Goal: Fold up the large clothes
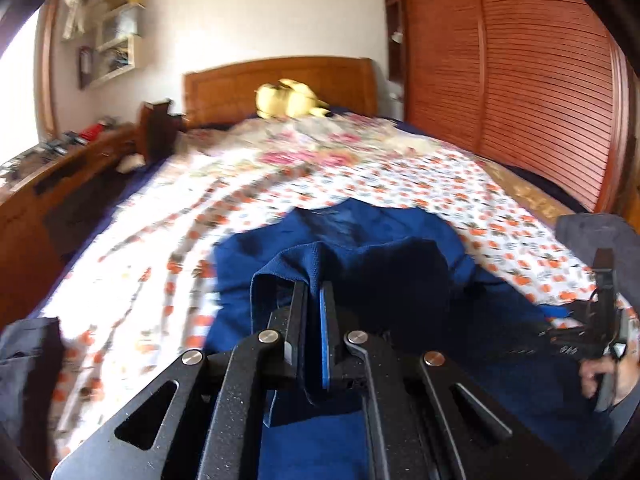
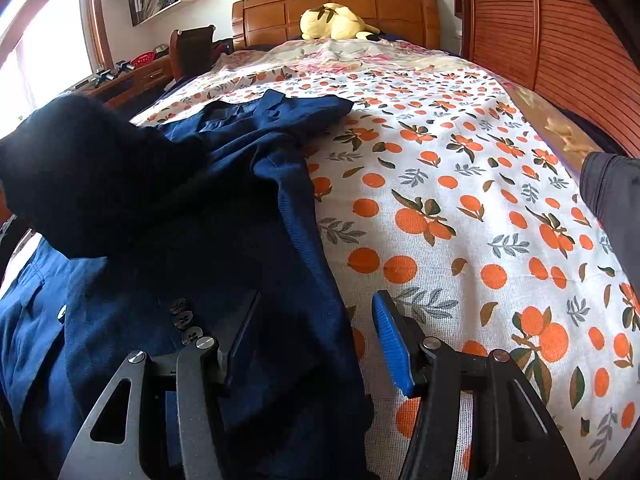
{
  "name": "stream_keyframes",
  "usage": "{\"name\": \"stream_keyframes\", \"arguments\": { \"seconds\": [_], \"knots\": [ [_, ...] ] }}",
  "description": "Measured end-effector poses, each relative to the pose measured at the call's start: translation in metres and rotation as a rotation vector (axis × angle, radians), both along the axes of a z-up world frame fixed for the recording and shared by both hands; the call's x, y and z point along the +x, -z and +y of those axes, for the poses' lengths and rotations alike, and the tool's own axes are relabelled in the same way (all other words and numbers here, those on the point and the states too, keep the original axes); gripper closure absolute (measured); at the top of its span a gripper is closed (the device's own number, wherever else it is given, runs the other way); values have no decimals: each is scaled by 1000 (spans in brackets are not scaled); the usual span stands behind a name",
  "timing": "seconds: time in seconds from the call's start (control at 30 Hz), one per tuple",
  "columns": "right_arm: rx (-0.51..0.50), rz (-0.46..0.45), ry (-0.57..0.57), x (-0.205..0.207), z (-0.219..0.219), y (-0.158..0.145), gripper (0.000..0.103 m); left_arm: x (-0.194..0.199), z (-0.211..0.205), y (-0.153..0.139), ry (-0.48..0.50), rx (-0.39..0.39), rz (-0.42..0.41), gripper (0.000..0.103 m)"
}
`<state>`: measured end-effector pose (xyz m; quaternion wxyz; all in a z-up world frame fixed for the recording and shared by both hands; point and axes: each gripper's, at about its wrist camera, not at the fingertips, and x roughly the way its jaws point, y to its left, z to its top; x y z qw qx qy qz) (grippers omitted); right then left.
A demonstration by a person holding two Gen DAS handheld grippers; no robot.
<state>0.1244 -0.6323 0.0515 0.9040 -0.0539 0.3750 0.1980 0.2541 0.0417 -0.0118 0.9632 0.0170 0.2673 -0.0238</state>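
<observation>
step: blue jacket (image 1: 360, 240) fold carried across bed (image 2: 460, 200) | left gripper (image 1: 314, 300) clamped on jacket edge | right gripper (image 2: 316, 320) wide, empty | advice: edge kept taut, lowered evenly

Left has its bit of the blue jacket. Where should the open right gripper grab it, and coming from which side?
Take the blue jacket at its free right-hand edge, just ahead of the right gripper. Come in low from the bedsheet side: that edge lies flat and unobstructed. The left gripper is shut on a raised fold.
</observation>
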Motion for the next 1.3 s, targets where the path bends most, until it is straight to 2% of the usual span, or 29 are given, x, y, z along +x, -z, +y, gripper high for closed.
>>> {"name": "stream_keyframes", "arguments": {
  "seconds": [0.13,0.27,0.37,0.53,0.7,0.93,1.03,1.07,1.13,1.2,1.3],
  "knots": [
    [-12,-2,4,0,0,0,45,-24,40,9,-77,-69,-18,97],
    [-30,2,7,1,2,-1,45,-31,65,33,-127,-103,26,97],
    [-63,-14,10,0,4,-9,45,-35,74,52,-133,-113,51,97],
    [-186,-46,-23,4,21,-32,45,-39,79,77,-116,-156,63,97],
    [-288,-41,-88,29,58,-40,45,-40,84,74,-72,-167,48,97],
    [-466,-66,-101,81,104,-23,45,-39,94,77,-39,-224,59,97],
    [-519,-68,-126,96,114,-12,47,-40,94,78,-33,-225,64,97],
    [-522,-72,-128,98,113,-12,53,-40,94,78,-33,-228,68,97],
    [-512,-77,-99,103,107,-14,55,-38,94,80,-24,-237,81,97],
    [-501,-66,-19,113,90,-14,55,-36,89,83,-2,-236,97,97],
    [-454,35,50,129,63,-1,55,-34,80,86,27,-226,113,97]
  ]
}}
